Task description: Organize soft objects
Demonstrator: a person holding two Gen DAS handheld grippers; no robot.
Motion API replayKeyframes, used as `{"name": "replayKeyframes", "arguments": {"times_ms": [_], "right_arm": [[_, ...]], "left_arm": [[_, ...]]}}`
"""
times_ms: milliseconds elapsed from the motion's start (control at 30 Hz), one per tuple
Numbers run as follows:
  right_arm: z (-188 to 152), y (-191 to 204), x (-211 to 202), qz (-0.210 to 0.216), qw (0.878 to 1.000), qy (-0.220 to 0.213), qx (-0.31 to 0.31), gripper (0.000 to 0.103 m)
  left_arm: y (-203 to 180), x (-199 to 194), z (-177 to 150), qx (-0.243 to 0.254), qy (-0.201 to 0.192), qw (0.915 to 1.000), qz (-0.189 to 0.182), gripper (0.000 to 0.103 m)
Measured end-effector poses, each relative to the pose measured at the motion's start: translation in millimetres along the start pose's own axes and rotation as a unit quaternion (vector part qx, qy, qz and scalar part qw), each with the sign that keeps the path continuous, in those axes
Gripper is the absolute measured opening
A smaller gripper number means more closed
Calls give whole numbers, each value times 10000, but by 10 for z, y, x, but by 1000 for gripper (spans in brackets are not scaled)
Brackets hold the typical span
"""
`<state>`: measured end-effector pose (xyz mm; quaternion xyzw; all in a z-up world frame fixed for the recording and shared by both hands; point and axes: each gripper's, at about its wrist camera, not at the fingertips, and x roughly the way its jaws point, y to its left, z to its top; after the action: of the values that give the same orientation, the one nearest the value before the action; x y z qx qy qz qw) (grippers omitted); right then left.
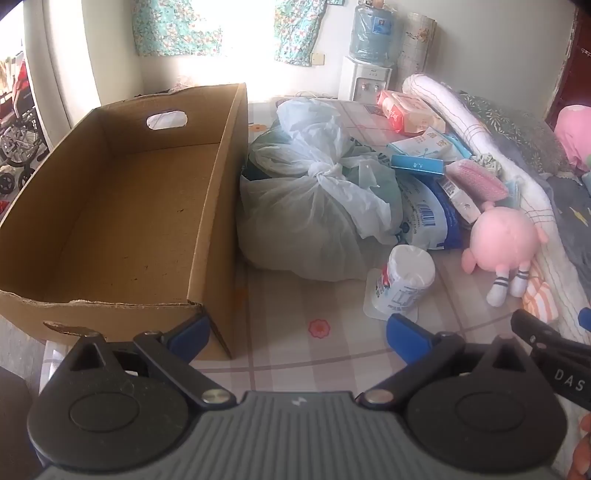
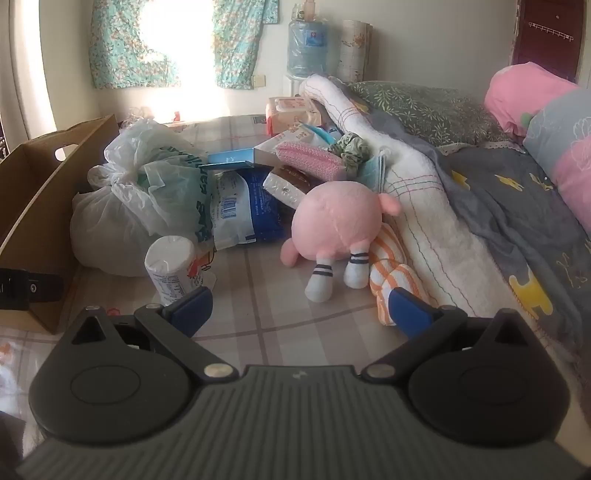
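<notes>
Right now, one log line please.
left gripper open | right gripper open | cardboard box empty | pink plush on bed, untouched

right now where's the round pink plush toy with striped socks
In both wrist views the round pink plush toy lies on the bed right of centre, between the blue and white plastic pack and the orange striped cloth.

This is a bedroom in a home. A bed (image 2: pixel 258 302) with a checked sheet carries household clutter, and along its right edge lie a grey quilt (image 2: pixel 517 206) printed with yellow shapes, a leaf-patterned pillow (image 2: pixel 424 107) and a pink cushion (image 2: pixel 524 96). Floral curtains (image 2: pixel 122 48) hang at a bright window on the far wall. Beyond the bed's far edge stands a water dispenser (image 1: pixel 365 81) with its blue bottle (image 1: pixel 373 33), and a wheelchair (image 1: pixel 18 122) shows at the far left.
</notes>
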<state>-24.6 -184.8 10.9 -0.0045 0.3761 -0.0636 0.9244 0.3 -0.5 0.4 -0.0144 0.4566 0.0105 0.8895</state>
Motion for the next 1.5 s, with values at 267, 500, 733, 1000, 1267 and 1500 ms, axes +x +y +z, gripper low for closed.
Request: {"name": "replayKeyframes", "arguments": {"times_ms": [267,500,733,1000,1267,1500], "right_arm": [[38,20,5,135,9997,149,-103,102],[64,32,5,202,9995,218,-104,102],[74,21,-22,170,9996,202,-105,102],[105,53,-24,168,9994,216,-188,102],[106,98,-10,179,9992,222,-278,102],[110,105,-7,184,9992,227,-282,102]], "left_arm": [[34,7,5,-105,18,9999,-32,102],[25,-17,-21,-106,3,9999,-2,102],[39,-43,-13,-122,-32,9999,-16,102],[53,-51,-19,-150,-8,9999,-20,102],[60,-25,-8,-162,46,9999,-23,102],[75,-19,-7,-179,47,9998,-17,102]]}}
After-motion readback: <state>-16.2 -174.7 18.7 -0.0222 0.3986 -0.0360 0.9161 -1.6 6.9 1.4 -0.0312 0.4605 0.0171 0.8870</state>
